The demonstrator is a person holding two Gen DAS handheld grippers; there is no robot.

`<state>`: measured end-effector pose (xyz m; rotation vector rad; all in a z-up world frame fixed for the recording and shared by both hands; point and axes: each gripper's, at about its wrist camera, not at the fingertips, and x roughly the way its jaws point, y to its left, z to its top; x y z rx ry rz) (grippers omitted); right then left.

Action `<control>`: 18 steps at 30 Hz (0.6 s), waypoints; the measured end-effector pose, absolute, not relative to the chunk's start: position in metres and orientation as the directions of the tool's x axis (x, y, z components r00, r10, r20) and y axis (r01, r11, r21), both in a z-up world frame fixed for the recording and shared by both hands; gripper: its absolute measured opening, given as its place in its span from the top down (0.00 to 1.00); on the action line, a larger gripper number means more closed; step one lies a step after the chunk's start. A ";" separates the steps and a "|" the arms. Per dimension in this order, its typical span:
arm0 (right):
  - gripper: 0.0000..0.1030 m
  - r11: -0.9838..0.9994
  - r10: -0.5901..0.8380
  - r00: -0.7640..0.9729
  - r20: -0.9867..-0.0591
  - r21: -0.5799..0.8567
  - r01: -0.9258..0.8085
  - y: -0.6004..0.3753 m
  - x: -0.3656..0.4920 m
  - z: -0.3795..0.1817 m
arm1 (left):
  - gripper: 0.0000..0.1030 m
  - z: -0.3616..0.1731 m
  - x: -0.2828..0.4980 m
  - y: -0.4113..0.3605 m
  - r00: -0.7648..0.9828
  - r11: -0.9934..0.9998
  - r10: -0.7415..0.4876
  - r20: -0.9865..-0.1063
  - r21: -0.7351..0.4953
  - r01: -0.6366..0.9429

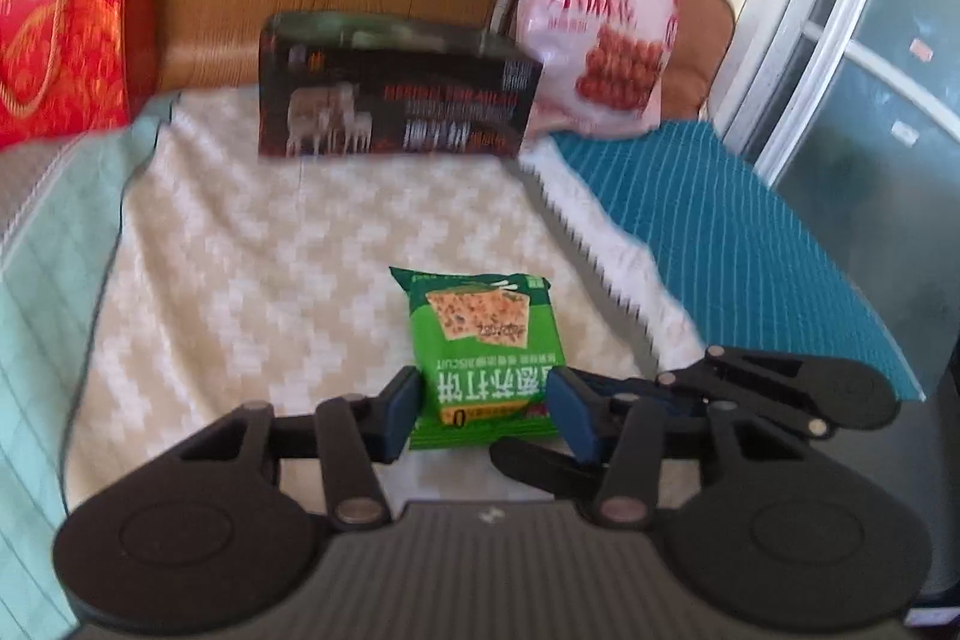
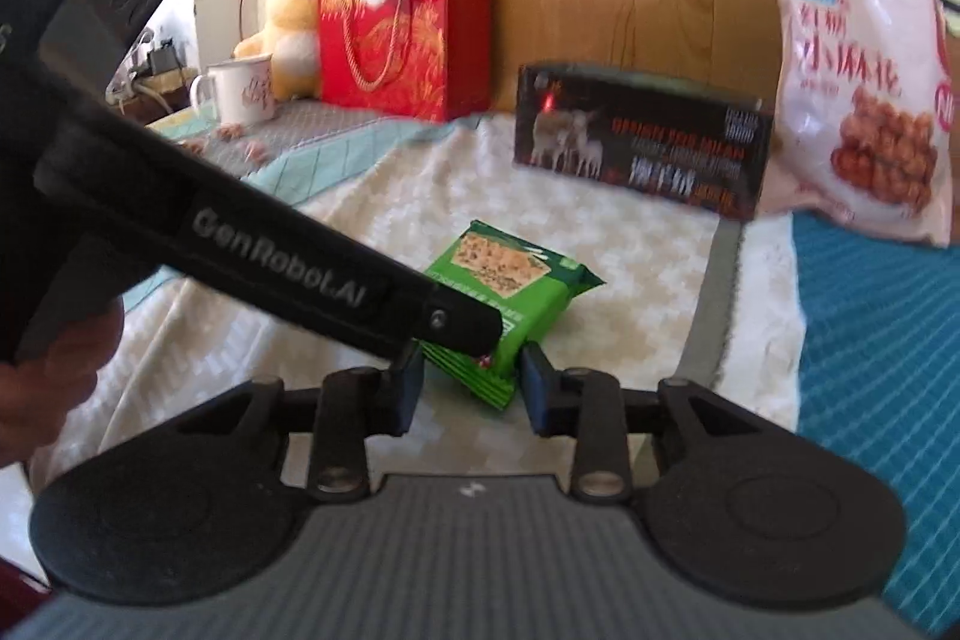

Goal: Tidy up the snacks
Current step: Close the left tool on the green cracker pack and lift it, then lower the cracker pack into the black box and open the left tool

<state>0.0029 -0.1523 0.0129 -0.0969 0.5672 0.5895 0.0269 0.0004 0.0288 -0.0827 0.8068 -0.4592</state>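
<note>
A green cracker packet [image 1: 486, 334] [image 2: 510, 280] lies on a beige and white patterned cloth [image 1: 270, 280], close to both cameras. My left gripper [image 1: 486, 415] has its blue pads pressed on the two sides of the packet's near end. My right gripper [image 2: 474, 391] comes in from the right, and its pads close on the packet's near corner. Its black body [image 1: 798, 394] shows beside the left one. The left gripper's side arm [image 2: 288, 250] crosses the right wrist view and hides part of the packet.
A dark box with animals printed on it [image 1: 396, 100] [image 2: 642, 142] stands at the back. A pink snack bag [image 1: 600, 22] [image 2: 864, 100] leans beside it. A red gift bag [image 2: 396, 34], plush toys [image 2: 294, 22] and a mug [image 2: 240, 91] sit at the left. A teal striped cloth [image 1: 720, 232] lies right.
</note>
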 end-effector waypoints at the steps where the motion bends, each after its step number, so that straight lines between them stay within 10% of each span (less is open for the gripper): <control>1: 0.64 0.833 0.501 0.695 -0.515 0.071 -0.548 -0.155 0.008 0.018 | 0.56 0.038 0.032 0.001 0.613 0.896 -0.432 -0.662 -0.238 0.374; 9: 0.64 0.873 0.433 0.802 -0.411 -0.028 -0.486 -0.158 0.105 0.075 | 0.56 0.122 0.145 -0.020 0.686 0.895 -0.439 -0.580 -0.213 0.392; 18: 0.53 0.905 0.356 0.759 -0.546 -0.002 -0.426 -0.177 0.242 0.053 | 0.54 0.075 0.272 -0.050 0.613 0.904 -0.427 -0.665 -0.310 0.294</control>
